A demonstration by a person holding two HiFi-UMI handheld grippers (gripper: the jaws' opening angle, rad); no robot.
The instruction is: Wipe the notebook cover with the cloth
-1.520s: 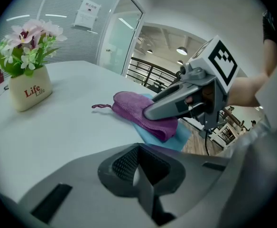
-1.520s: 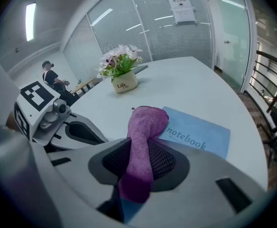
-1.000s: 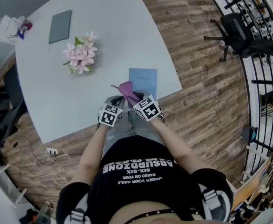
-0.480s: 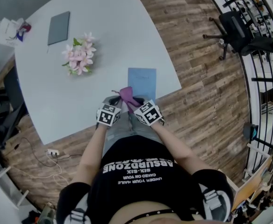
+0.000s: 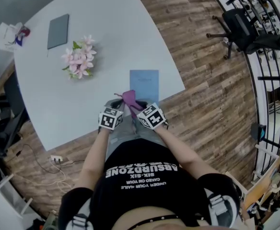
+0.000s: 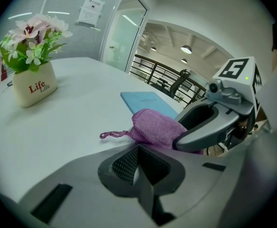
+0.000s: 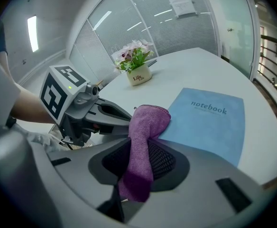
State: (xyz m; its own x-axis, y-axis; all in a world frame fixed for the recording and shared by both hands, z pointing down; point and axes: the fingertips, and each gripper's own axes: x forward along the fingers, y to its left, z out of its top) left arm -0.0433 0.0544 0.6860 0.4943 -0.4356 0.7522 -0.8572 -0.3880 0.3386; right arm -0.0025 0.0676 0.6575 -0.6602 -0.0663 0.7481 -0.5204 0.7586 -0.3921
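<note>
A light blue notebook (image 5: 144, 84) lies flat near the table's front edge, its cover reading "notebook" (image 7: 209, 122). My right gripper (image 5: 139, 105) is shut on a purple cloth (image 7: 143, 141). The cloth's free end (image 5: 129, 97) rests at the notebook's near left corner. Close beside it on the left, my left gripper (image 5: 116, 105) is shut with nothing between its fingers (image 6: 141, 163). From the left gripper view the cloth (image 6: 155, 127) bunches in front of the notebook (image 6: 145, 101), with the right gripper (image 6: 214, 120) just behind it.
A pot of pink flowers (image 5: 79, 60) stands mid-table, left of the notebook. A grey notebook (image 5: 58, 31) lies at the far left. The table (image 5: 111, 28) ends just right of the blue notebook, above wood floor. An office chair (image 5: 240, 25) stands far right.
Almost nothing differs. The right gripper with the cloth has drifted slightly back toward the table's front edge; the left gripper stays beside it.
</note>
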